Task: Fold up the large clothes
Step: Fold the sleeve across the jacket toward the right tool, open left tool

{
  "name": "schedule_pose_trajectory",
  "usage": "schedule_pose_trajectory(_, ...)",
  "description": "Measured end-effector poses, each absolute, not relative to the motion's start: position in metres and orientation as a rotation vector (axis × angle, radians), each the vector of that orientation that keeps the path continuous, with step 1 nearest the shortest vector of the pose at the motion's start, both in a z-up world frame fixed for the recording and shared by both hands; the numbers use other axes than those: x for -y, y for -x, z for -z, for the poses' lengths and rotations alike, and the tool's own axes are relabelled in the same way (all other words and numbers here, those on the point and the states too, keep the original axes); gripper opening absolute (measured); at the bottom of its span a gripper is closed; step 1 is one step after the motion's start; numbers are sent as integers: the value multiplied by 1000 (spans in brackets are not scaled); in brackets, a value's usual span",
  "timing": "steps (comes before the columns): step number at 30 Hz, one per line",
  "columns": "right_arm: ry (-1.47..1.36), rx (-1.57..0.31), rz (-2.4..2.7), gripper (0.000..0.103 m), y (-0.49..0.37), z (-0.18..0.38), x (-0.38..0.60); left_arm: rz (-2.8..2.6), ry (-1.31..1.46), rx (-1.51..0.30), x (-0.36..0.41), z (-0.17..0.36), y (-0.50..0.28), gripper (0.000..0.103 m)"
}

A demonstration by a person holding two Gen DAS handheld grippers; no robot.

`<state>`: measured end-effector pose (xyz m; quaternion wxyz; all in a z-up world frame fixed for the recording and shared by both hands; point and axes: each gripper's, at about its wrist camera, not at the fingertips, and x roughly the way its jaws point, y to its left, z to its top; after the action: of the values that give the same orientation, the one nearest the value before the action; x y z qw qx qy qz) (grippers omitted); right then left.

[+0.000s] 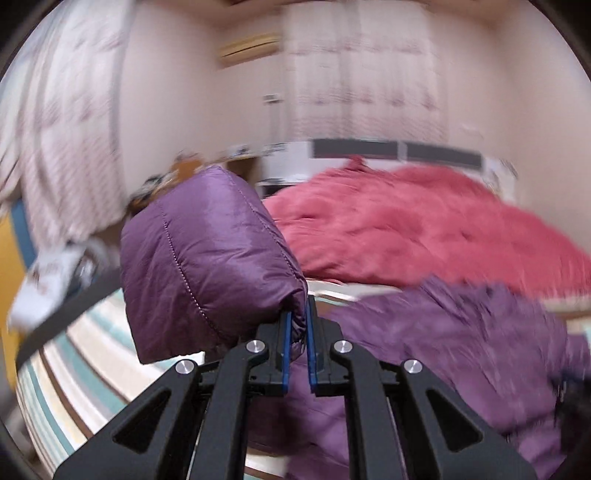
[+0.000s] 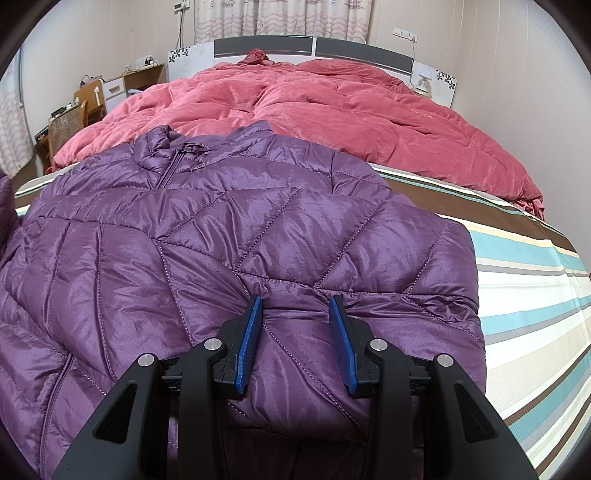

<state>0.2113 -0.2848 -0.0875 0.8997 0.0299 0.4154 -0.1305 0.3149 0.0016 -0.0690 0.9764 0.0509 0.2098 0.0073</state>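
Note:
A purple quilted puffer jacket (image 2: 207, 236) lies front up on the striped bedsheet (image 2: 535, 295), zipper and collar toward the far side. My right gripper (image 2: 295, 306) is open, its blue pads pressed down on a folded-in part of the jacket near its right edge. My left gripper (image 1: 298, 317) is shut on a puffy part of the jacket, seemingly a sleeve (image 1: 207, 258), and holds it lifted above the bed. The rest of the jacket (image 1: 443, 350) lies blurred below and to the right in the left wrist view.
A pink-red duvet (image 2: 332, 110) covers the far half of the bed, before the headboard (image 2: 314, 46). A chair and desk (image 2: 74, 114) stand at the far left. Curtains (image 2: 284, 18) hang behind. The left wrist view is motion-blurred.

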Motion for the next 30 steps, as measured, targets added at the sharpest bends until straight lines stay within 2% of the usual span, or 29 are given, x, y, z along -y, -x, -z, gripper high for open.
schedule_pose_trajectory(12,-63,-858,270,38,-211,87,286,192,-423,-553,122,98,-298,6)
schedule_pose_trajectory(22,-67,-857,268,38,-210,86,287,348,-598,-606,158,127,-267,7)
schedule_pose_trajectory(24,-65,-857,269,38,-210,87,286,376,-608,-620,160,131,-262,10)
schedule_pose_trajectory(26,-65,-858,269,38,-210,87,287,411,-635,-615,164,133,-254,27)
schedule_pose_trajectory(30,-67,-857,269,38,-210,87,287,434,-682,-591,174,134,-241,36)
